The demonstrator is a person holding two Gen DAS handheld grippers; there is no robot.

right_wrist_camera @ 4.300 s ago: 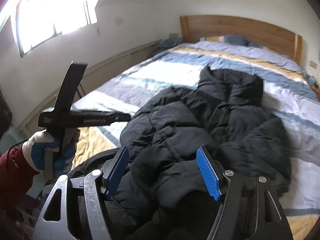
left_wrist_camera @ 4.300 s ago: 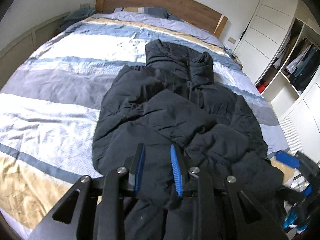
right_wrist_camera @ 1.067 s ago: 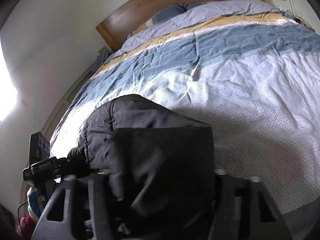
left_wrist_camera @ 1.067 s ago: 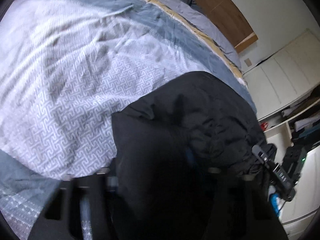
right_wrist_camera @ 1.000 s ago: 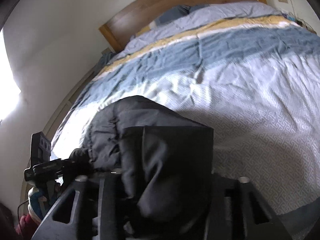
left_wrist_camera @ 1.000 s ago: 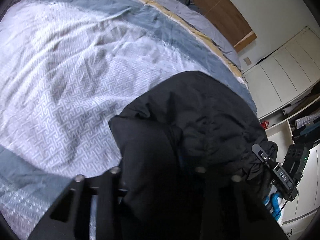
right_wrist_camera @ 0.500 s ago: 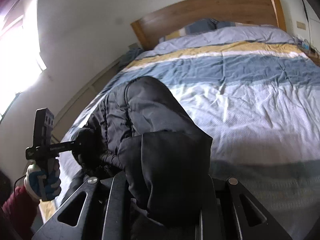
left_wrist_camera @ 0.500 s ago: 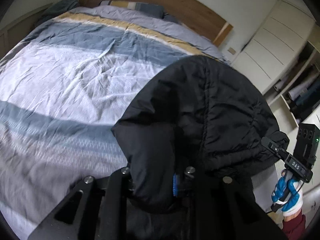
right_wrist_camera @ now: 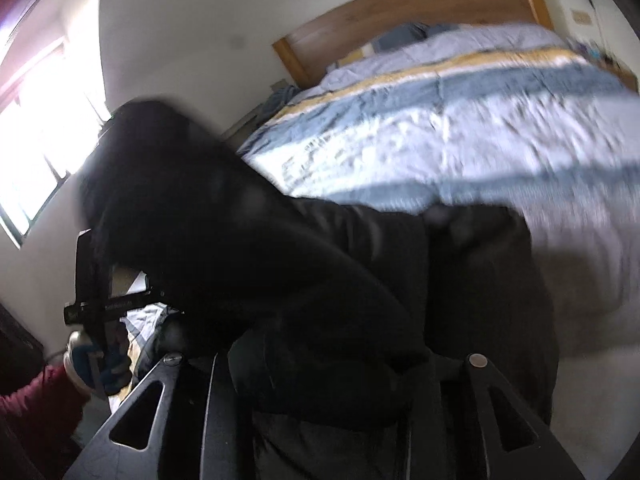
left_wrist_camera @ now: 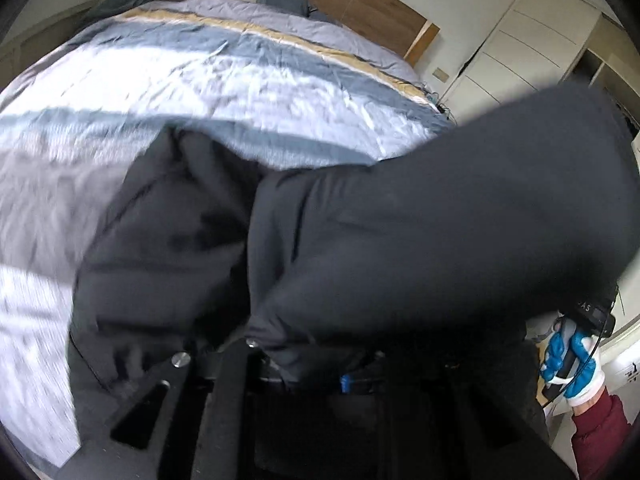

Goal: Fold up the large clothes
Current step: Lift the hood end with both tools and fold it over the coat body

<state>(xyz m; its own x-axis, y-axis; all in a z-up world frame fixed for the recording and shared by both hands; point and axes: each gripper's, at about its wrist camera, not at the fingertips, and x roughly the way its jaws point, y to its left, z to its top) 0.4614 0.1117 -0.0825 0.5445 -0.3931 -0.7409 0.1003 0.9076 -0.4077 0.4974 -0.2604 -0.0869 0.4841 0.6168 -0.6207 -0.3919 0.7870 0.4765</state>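
Looking along the left tool (left_wrist_camera: pixel 320 364), a bulky black quilted puffer jacket (left_wrist_camera: pixel 400 240) fills the lower frame, bunched right over the fingers and hanging in front of the striped blue, white and yellow bed cover (left_wrist_camera: pixel 240 72). Pinching a fold of that jacket, jaws having just been closing, only a sliver of blue pad showing. Stretching off to the right toward the right tool (left_wrist_camera: pixel 588 308), gripped in a blue-and-white gloved hand (left_wrist_camera: pixel 568 360), so long axis running hand to hand, across the bed's near edge. Hem, sleeves and hood impossible to tell apart through blur.

Looking along the right tool (right_wrist_camera: pixel 328 364), same jacket draped over both fingers, pads buried, jaws having just been opening yet cloth between them and apparently held. Rising leftward to the left tool (right_wrist_camera: pixel 108 304). Both hands about equally near; lower half of the jacket cut off
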